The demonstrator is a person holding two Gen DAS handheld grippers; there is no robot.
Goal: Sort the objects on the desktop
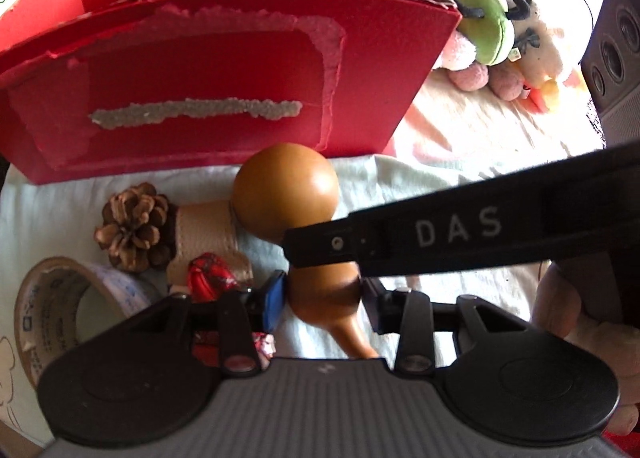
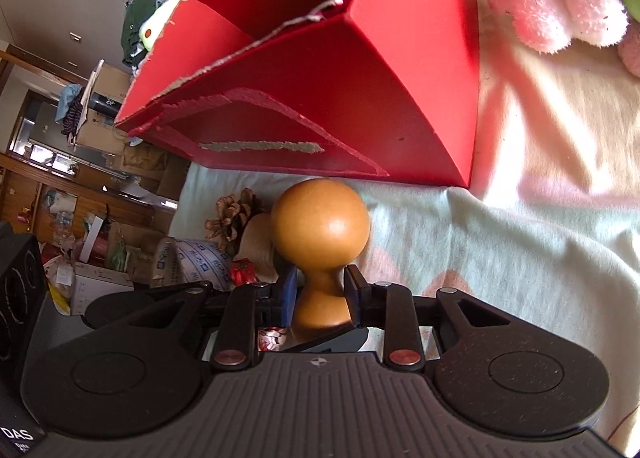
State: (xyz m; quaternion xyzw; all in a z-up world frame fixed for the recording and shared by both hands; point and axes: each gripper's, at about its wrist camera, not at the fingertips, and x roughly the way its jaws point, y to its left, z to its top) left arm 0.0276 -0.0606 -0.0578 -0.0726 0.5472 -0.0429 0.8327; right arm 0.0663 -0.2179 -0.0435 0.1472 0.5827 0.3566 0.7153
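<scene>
Here, the left gripper [image 1: 322, 298] and right gripper [image 2: 322, 292] are both clamping the gourd [image 1: 286, 192] at its narrow waist, just before the red box [image 1: 224, 70], probably for lifting it in.

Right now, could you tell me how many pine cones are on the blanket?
1. The pine cone lies on the blanket in front of the red box, left of the gourd, behind the tape roll. Others may be hidden.
</scene>
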